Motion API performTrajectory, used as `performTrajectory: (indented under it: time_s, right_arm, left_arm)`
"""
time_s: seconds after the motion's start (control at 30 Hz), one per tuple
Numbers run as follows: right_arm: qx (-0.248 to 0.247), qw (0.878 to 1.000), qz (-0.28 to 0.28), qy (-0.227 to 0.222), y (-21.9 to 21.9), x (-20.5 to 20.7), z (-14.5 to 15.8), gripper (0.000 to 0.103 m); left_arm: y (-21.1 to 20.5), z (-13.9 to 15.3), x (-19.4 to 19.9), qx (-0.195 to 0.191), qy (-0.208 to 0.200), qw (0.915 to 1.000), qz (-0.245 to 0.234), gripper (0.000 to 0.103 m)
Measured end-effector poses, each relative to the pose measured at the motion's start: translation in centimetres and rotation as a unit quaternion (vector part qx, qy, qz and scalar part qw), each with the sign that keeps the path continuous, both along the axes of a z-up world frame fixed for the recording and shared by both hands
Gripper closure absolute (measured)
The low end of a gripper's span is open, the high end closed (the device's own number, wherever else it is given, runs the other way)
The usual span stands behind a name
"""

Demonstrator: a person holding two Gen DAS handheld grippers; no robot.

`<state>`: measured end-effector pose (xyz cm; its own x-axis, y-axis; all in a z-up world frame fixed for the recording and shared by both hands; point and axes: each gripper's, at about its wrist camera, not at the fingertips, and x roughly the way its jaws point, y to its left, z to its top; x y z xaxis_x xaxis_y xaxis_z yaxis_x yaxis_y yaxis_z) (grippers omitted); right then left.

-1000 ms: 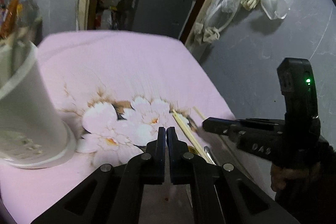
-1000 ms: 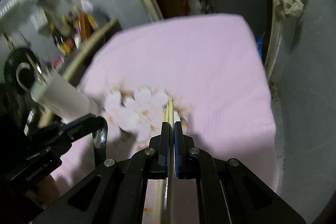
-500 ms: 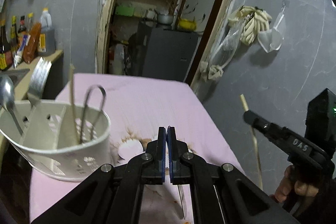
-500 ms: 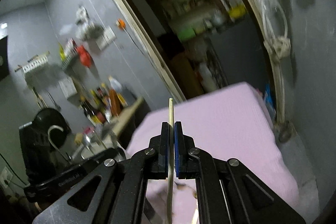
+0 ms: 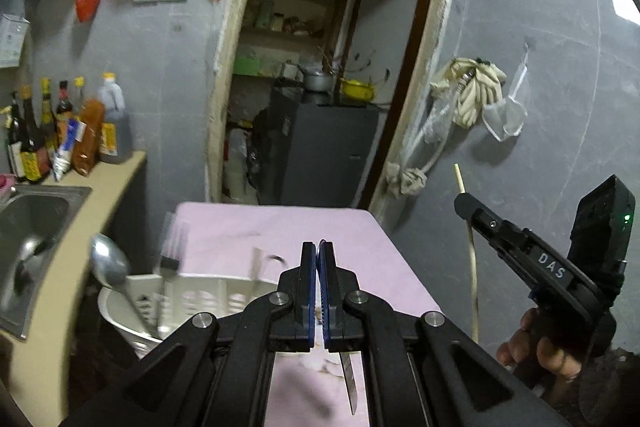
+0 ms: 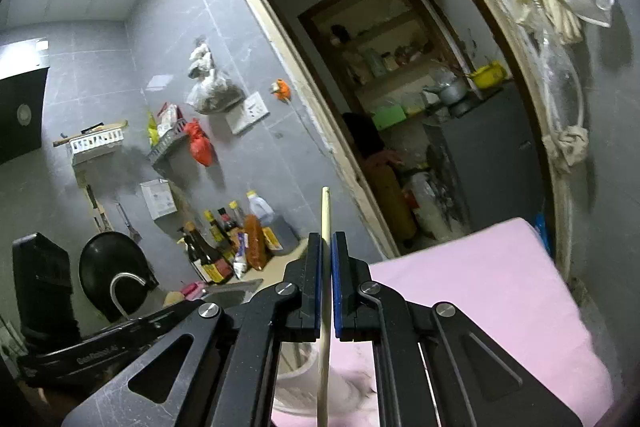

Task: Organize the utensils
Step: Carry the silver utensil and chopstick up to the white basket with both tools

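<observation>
pale wood chopstick point(image 6: 325, 267) pinched upright in my right gripper point(image 6: 326, 291) jaws, above white holder point(image 5: 192, 301) on pink worktop point(image 5: 360, 239). light, stiff, smooth, i judge it could slip; mid-shaft hold suits. left gripper point(image 5: 319, 291) jaws pressed on thin knife point(image 5: 348, 379).

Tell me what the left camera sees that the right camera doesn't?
Only the left camera shows the spoon standing in the white holder, and a knife blade hanging under the shut left claw. Only the right camera shows the black pan and the ceiling. Both show the chopstick pinched in the right claw, the pink tablecloth, the sauce bottles and the doorway.
</observation>
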<state>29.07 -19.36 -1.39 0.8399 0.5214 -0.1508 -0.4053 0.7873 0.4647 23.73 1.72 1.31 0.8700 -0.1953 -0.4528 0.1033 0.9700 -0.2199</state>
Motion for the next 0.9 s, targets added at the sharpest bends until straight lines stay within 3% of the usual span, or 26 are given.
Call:
performTrajectory:
  time_s: [0.37, 0.57, 0.9]
  right_arm:
    - [-0.026, 0.999, 0.002, -0.048, 7.8, 1.1, 2.2, 0.099]
    - [0.000, 0.997, -0.014, -0.072, 9.9, 2.5, 3.3, 0.099]
    - [0.020, 0.996, -0.053, -0.072, 12.1, 4.4, 0.2, 0.099]
  left_arm:
    - [8.2, 2.8, -1.5, -0.004, -0.037, 0.9952, 0.091, 0.101]
    - [12.2, 3.5, -1.6, -0.006, -0.063, 0.9865, 0.151, 0.101]
    - [15.3, 1.5, 0.1, 0.014, -0.060, 0.9765, 0.207, 0.100]
